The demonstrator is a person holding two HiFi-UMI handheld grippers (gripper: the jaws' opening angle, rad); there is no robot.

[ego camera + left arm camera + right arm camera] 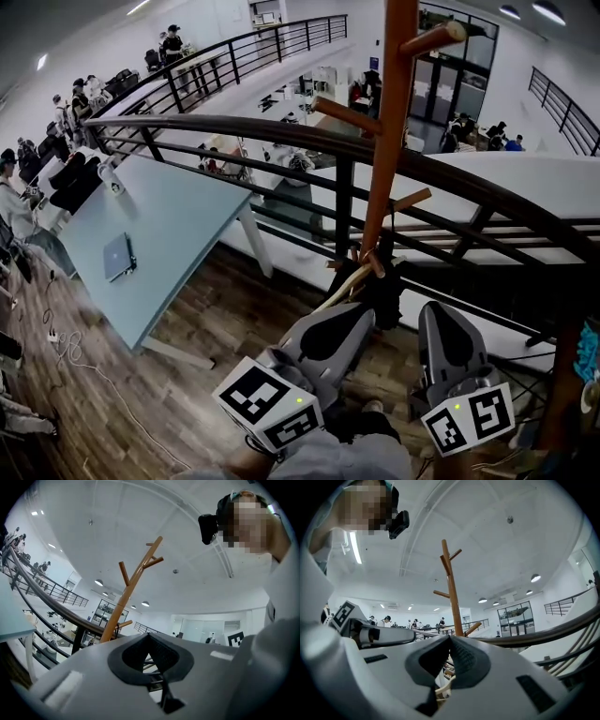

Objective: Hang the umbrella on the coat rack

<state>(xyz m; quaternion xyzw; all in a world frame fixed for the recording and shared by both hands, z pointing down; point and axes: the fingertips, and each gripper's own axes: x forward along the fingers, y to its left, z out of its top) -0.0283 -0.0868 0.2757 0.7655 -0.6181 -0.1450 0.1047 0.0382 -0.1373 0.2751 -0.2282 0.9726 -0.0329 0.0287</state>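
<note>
The wooden coat rack (389, 122) stands against the dark railing, and its pole shows as well in the left gripper view (129, 590) and the right gripper view (451, 592). A black folded umbrella (384, 292) with a curved pale wooden handle (339, 287) hangs low at the pole, by the bottom pegs; which peg carries it is hidden. My left gripper (364, 311) is shut and empty, its tips close beside the handle. My right gripper (434, 311) is also shut on nothing, just right of the umbrella. The pale handle (444, 692) shows below the right jaws.
A curved dark railing (281, 131) runs behind the rack, with a drop to a lower floor beyond it. A pale blue table (178, 234) with a closed laptop (118, 256) stands at the left. Cables (70, 349) lie on the wooden floor. People stand at the far left.
</note>
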